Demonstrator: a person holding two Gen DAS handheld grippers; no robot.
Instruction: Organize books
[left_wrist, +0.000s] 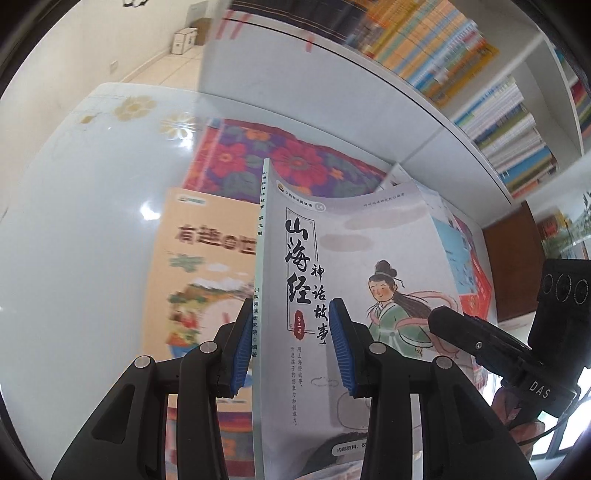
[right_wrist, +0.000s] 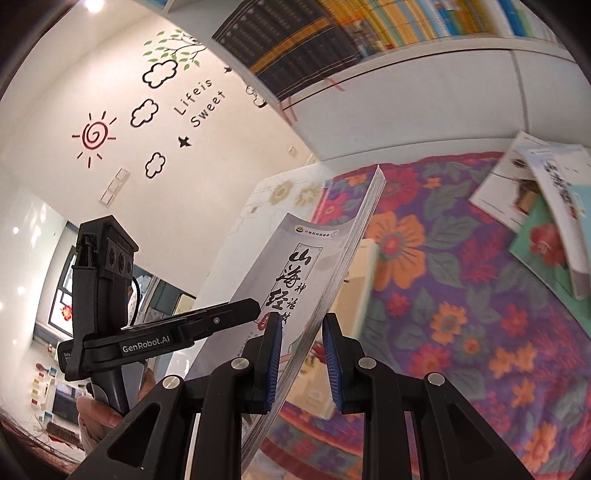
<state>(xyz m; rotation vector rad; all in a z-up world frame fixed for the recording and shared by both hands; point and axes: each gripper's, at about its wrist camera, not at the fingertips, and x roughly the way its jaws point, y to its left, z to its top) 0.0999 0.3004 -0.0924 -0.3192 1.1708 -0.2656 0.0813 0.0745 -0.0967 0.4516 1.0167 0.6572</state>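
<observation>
Item: grey illustrated book (left_wrist: 354, 258), held clear of the surface between both tools.

Left tool (left_wrist: 291, 345): jaws narrow, clamped across the spine edge near the book's lower end; spine against its left pad, front cover against its right.

Right tool (right_wrist: 301, 354): jaws narrow, gripping the page-edge side of the same book (right_wrist: 295, 280) near its lower corner. In the left view it sits to the right of the left tool, on the book's far edge.

Step in hand, as judged: carrying one book, lifted and upright, toward the bookshelf (right_wrist: 369, 33). Next move calls for finding a gap in the packed row beyond the tools and sliding the book in upright, one tool letting go first so it fits.

Remaining stock: orange book (left_wrist: 199, 266) lying flat below and left of the left tool; a loose pile of books (right_wrist: 546, 206) well to the right of the right tool.

Surface: glossy white surface (left_wrist: 74, 221), partly covered by a flowered cloth (right_wrist: 461, 295).

Room: white wall with decals (right_wrist: 147, 122).
</observation>
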